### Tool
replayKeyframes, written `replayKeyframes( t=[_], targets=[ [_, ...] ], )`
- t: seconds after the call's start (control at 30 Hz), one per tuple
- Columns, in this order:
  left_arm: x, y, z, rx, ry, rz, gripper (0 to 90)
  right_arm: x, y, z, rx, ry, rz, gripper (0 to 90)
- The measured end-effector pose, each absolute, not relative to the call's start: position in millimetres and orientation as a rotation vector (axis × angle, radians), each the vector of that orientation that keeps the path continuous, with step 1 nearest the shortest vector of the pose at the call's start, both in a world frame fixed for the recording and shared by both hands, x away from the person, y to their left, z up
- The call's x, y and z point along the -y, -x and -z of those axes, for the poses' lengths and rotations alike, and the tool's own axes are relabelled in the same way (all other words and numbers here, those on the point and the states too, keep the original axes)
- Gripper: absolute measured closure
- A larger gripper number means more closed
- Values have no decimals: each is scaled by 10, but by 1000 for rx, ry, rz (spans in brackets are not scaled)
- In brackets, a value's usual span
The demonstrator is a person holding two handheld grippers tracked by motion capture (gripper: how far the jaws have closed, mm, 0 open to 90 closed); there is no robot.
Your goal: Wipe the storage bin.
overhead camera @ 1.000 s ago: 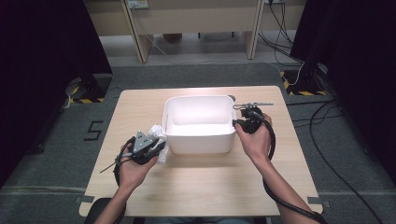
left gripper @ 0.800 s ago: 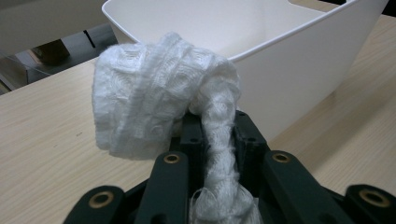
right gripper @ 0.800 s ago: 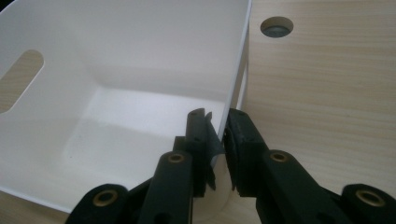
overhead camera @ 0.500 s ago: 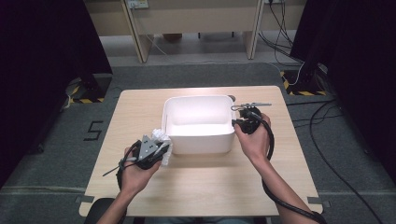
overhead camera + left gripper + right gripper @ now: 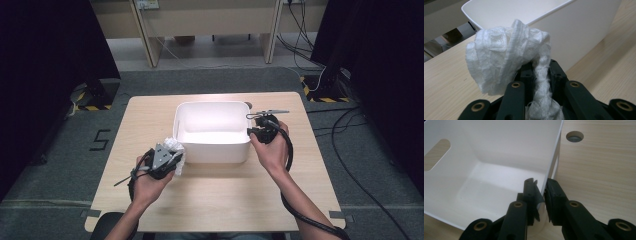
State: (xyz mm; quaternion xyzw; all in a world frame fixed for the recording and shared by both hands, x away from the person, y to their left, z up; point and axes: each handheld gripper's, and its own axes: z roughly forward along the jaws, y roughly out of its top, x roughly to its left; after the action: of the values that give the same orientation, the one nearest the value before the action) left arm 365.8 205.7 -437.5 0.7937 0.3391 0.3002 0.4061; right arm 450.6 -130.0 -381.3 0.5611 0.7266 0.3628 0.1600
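White cloth [image 5: 509, 60] pinched in left hand-held gripper [image 5: 167, 159]; right hand-held gripper [image 5: 541, 192] clamps bin [image 5: 212, 145] wall (table [image 5: 225, 200] beneath).

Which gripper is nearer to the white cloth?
Left. The left gripper has its fingers shut on the white cloth. The right gripper is across the white bin, clamped on its far side wall.

Crumpled white lacy cloth [image 5: 509, 55] just beside the front-left corner of an upright, open white tub [image 5: 212, 131]
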Motion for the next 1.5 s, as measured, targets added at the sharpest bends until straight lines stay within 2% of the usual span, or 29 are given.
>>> replayKeyframes(
  t=[1.5],
  targets=[
    [-1998,-3789,4850,-889,-2122,-715,771,1294,-4518,3813,-2099,-1577,-1053,784]
  ],
)
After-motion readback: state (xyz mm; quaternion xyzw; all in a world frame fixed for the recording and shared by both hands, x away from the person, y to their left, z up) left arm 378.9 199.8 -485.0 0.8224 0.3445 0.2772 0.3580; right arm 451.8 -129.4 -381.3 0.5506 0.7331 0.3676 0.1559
